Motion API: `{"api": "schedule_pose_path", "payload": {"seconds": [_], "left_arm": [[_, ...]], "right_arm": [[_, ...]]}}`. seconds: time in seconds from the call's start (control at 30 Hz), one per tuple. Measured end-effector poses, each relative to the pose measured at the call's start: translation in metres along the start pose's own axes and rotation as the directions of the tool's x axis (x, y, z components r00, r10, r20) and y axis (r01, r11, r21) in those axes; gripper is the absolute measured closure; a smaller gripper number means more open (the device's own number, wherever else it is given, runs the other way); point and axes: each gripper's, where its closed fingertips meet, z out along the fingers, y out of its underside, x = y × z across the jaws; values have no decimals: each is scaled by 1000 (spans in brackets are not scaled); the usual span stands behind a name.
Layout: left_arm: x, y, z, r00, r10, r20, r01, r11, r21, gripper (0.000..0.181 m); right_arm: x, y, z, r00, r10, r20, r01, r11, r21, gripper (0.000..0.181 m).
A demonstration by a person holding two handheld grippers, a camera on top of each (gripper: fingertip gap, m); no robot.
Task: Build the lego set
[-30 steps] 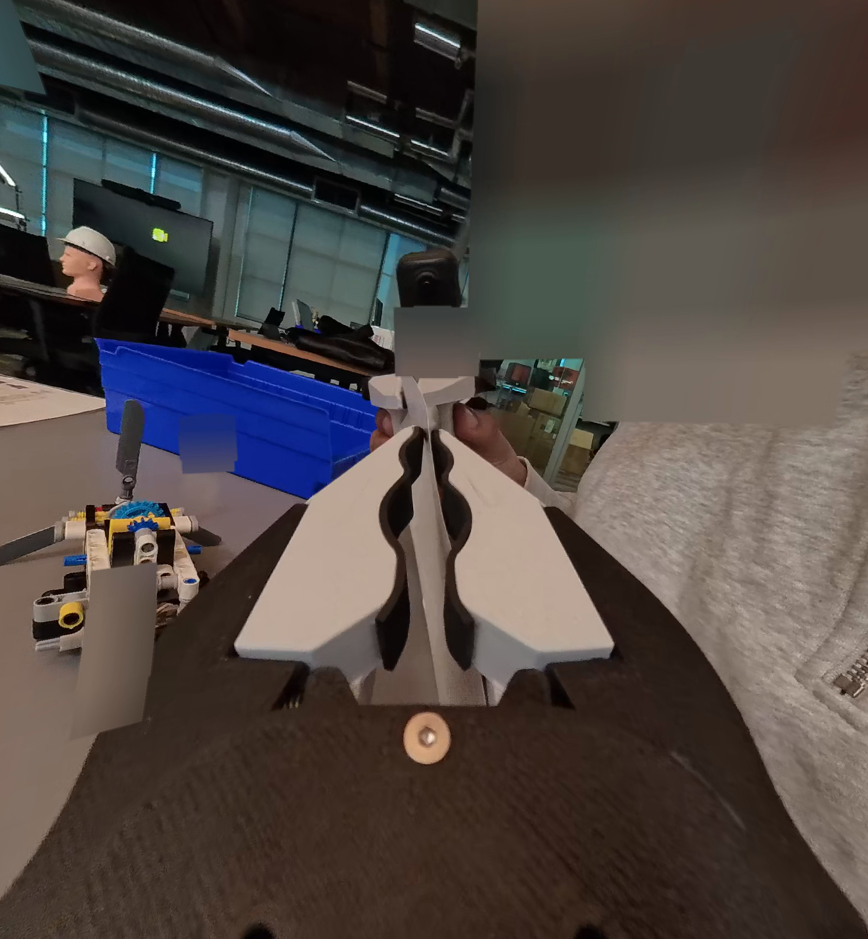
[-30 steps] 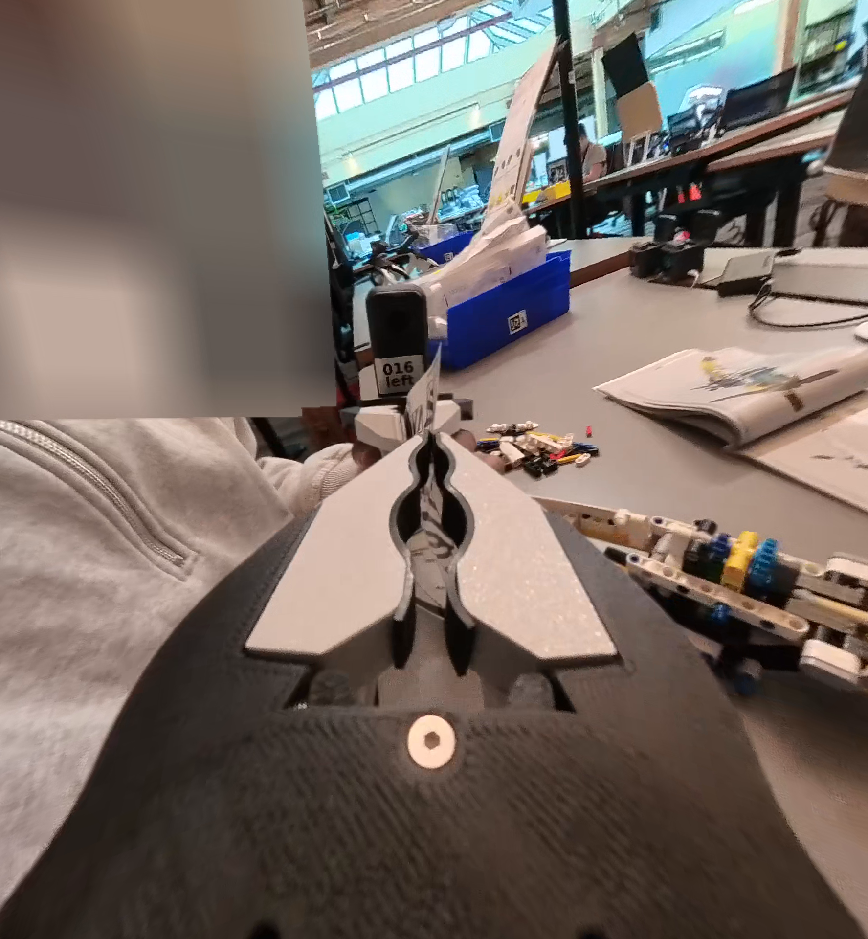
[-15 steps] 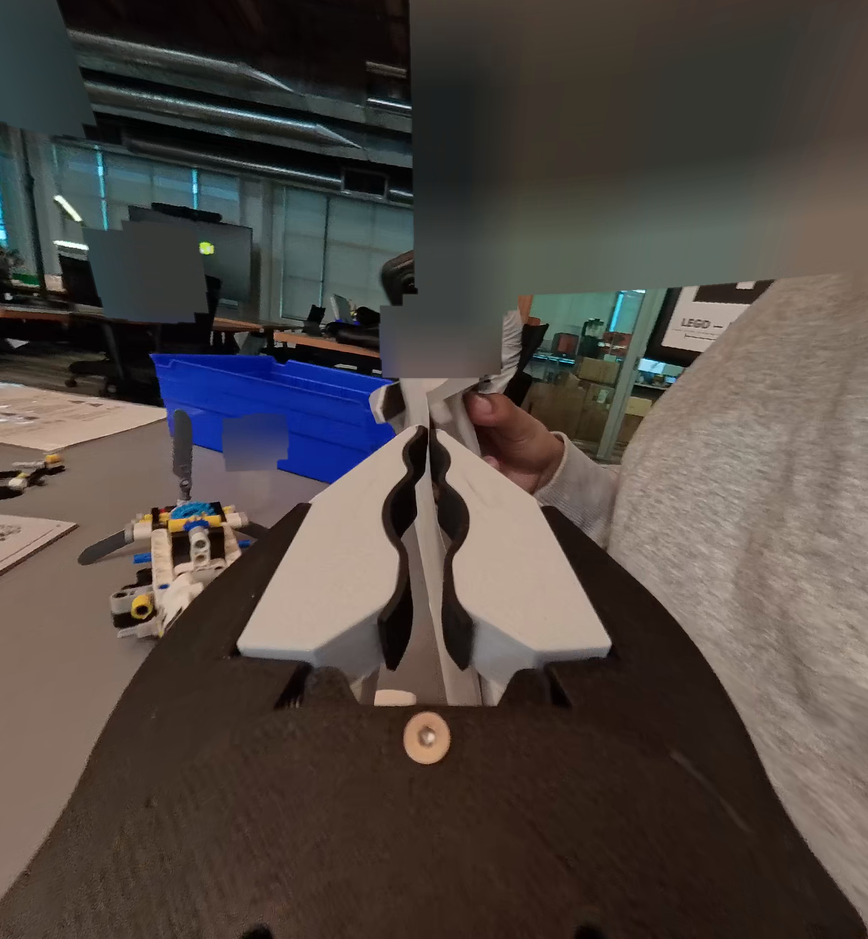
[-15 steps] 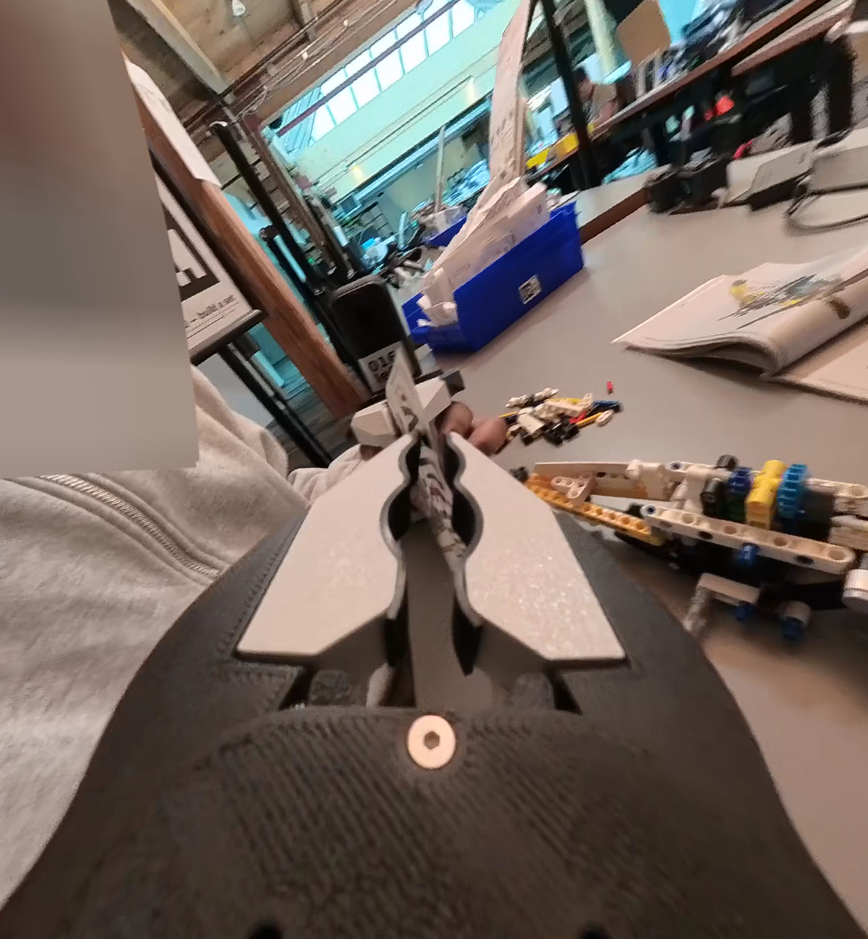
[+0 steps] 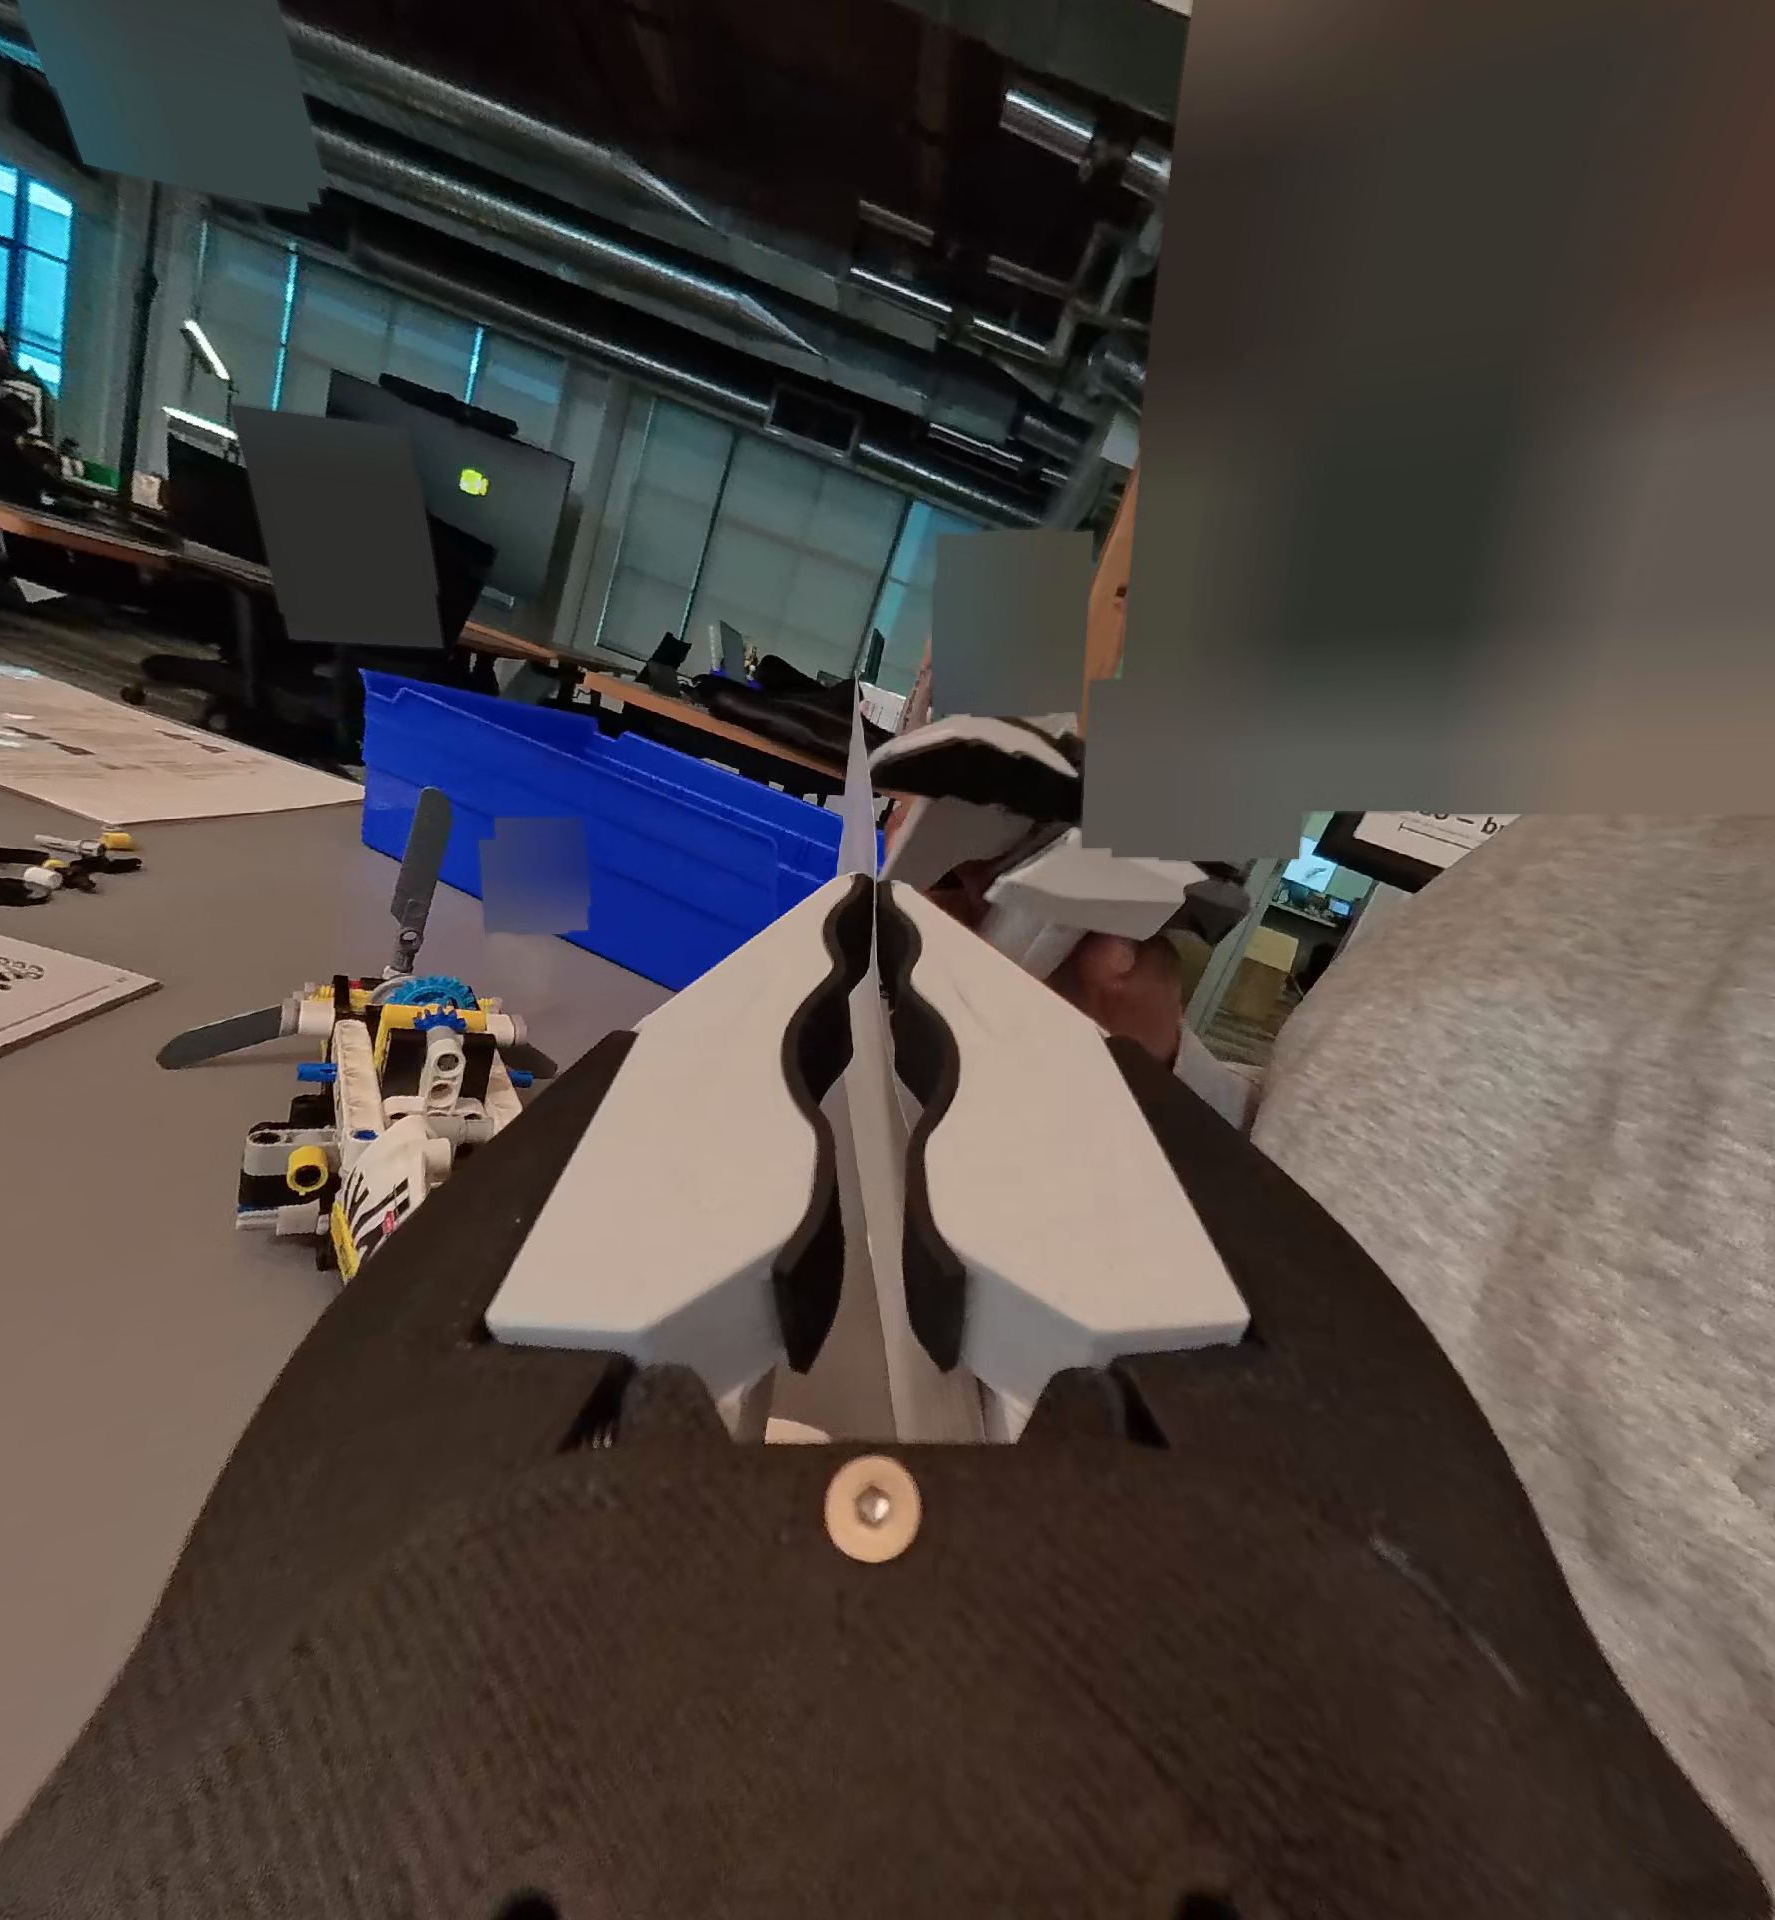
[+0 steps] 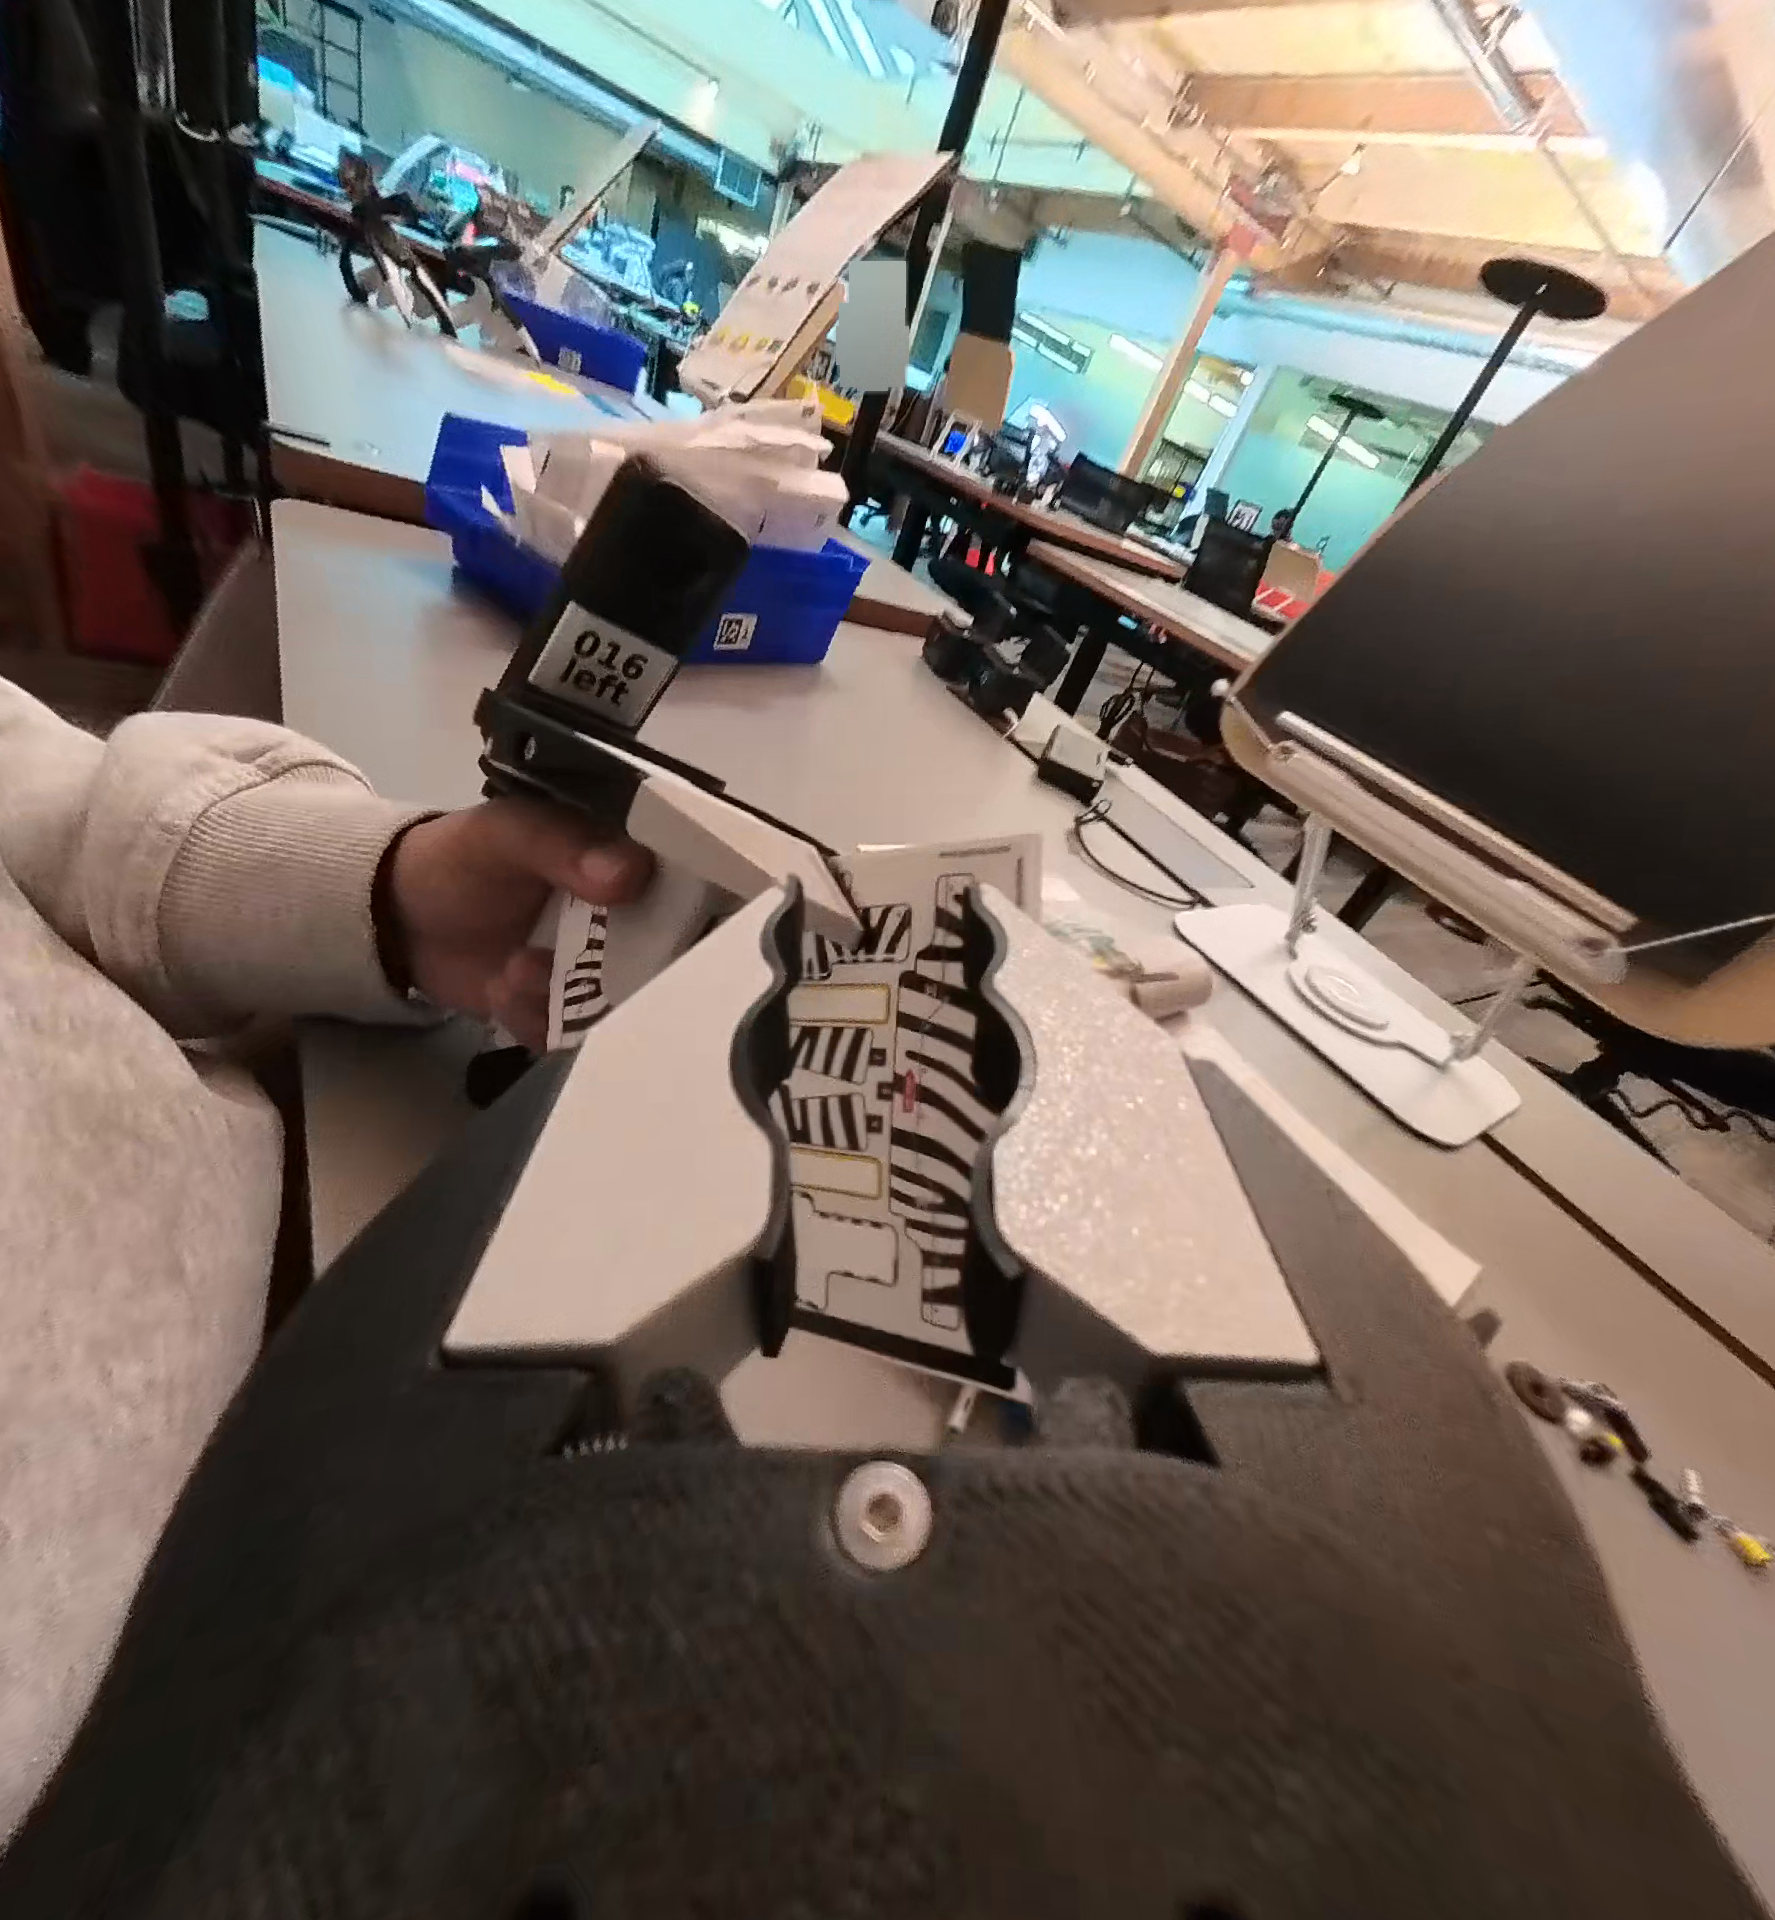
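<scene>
A sticker sheet with zebra stripes hangs face-on behind the gap of my right gripper, whose jaws stand apart and do not pinch it. My left gripper is shut on the same sheet, seen edge-on there. In the right wrist view the left gripper grips the sheet's top edge, held by a hand. The right gripper shows just beyond the left one. The part-built lego model with grey propeller blades lies on the grey table, left of the left gripper.
A blue bin stands behind the model; another with papers is farther off. Instruction pages and loose pieces lie at the left. More small pieces and a monitor on a stand are at the right. Less than 4 cm separates the two grippers' tips.
My right gripper has opened and let go of the sheet, which now faces it flat. My left gripper still holds the sheet. The right view has swung away from the model.
</scene>
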Motion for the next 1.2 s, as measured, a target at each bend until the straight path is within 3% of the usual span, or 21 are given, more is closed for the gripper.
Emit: {"api": "schedule_pose_path", "payload": {"seconds": [0.3,0.67,1.2], "left_arm": [[15,2,1,997,41,-69,-42,999,-3,181],[23,11,5,991,78,-108,-84,995,-47,181],[17,11,5,995,68,-78,-72,996,-51,181]], "right_arm": [[-14,16,8,984,132,122,-127,991,-51,150],[-24,17,-3,888,344,305,-343,938,-60,161],[-18,20,-3,895,346,282,-344,937,-61,169]]}}
